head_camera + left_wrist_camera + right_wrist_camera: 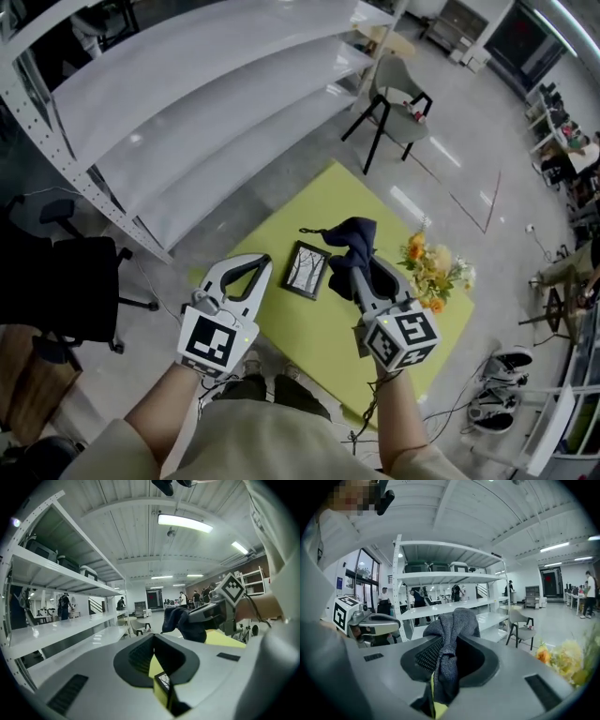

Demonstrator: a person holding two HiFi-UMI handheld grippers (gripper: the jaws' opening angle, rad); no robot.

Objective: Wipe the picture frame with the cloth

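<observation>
While the frame (306, 270) is lying flat on the yellow-green table (319, 211), the right hand-held gripper (373, 289) is pinching a dark cloth (354, 246) between its closed jaws, holding it up just beside the frame. The left hand-held gripper (263, 263) is hovering near the frame's other side, jaws together, gripping nothing.

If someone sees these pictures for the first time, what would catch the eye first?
The dark cloth bunched in the right gripper stands out over the yellow-green table. Just left of it a black picture frame lies flat, and orange-yellow flowers sit at the table's right edge.
</observation>
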